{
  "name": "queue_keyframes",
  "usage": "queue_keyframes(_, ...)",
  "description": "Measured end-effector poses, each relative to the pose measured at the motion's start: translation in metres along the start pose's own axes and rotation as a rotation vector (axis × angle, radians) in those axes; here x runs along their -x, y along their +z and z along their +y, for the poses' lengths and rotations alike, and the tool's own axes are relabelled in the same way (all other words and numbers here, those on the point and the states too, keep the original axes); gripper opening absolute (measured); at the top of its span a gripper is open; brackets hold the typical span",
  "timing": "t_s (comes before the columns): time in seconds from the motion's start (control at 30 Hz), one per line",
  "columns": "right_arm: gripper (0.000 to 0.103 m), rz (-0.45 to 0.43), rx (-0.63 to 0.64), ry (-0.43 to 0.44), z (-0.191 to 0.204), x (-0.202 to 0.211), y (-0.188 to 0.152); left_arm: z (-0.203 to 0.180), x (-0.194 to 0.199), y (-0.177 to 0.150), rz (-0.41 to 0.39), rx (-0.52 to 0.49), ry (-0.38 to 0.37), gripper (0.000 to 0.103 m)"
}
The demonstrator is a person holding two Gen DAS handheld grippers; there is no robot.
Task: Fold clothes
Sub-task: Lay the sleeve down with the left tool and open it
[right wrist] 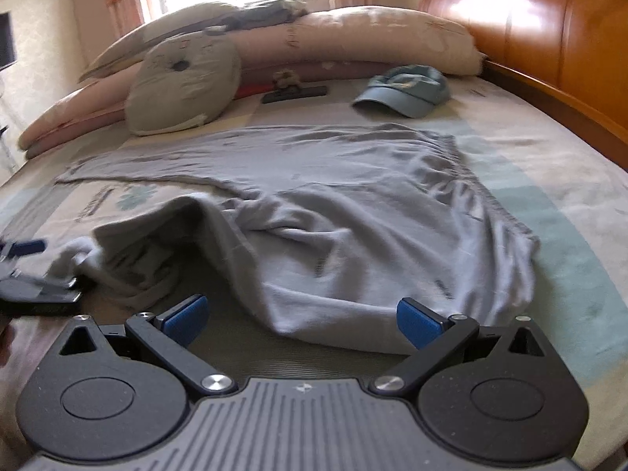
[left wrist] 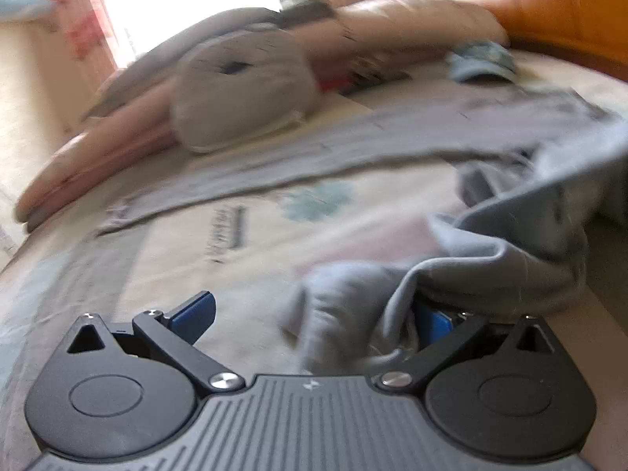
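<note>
Two blue-padded fingers of the left gripper (left wrist: pixel 310 318) stand wide apart, grey trousers (left wrist: pixel 471 235) draped over the right one. Right view: the right gripper (right wrist: pixel 302 320) is spread open at the trousers' (right wrist: pixel 353 216) near edge on the bed (right wrist: pixel 569 216), cap (right wrist: pixel 404 90) beyond.

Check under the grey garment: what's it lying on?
The grey garment lies on a patterned bed cover; a dark ribbed mat shows at its near edge. Whatever lies beneath the cloth is covered.
</note>
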State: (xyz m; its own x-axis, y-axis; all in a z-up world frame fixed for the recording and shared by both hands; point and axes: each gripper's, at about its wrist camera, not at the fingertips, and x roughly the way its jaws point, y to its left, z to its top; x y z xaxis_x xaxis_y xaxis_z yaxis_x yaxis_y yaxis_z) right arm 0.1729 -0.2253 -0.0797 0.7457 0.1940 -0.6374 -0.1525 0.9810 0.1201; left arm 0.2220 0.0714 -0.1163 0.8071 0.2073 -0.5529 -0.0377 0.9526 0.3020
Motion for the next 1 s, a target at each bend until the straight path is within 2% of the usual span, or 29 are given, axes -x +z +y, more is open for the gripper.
queue_keyframes(0.07, 0.103, -0.007, 0.026, 0.005, 0.006, 0.003, -0.001, 0.015, 0.001, 0.001, -0.025, 0.045, 0.071, 0.103)
queue_keyframes(0.23, 0.103, -0.011, 0.011, -0.005, 0.003, 0.008, 0.0, 0.068, 0.003, -0.004, -0.014, 0.152, 0.205, 0.103)
queue_keyframes(0.53, 0.103, 0.003, 0.008, -0.018, 0.003, 0.003, -0.001, 0.137, 0.011, -0.022, 0.015, 0.179, 0.348, 0.103)
queue_keyframes(0.63, 0.103, 0.006, 0.014, -0.018, 0.006, 0.003, -0.002, 0.15, 0.01, -0.026, 0.036, 0.193, 0.342, 0.103)
queue_keyframes(0.9, 0.103, 0.024, 0.027, -0.005, 0.009, 0.0, -0.003, 0.15, 0.02, -0.042, 0.118, 0.178, 0.167, 0.102)
queue_keyframes(1.0, 0.103, 0.033, 0.031, 0.004, 0.012, -0.002, -0.004, 0.144, 0.027, -0.044, 0.123, 0.131, 0.148, 0.102)
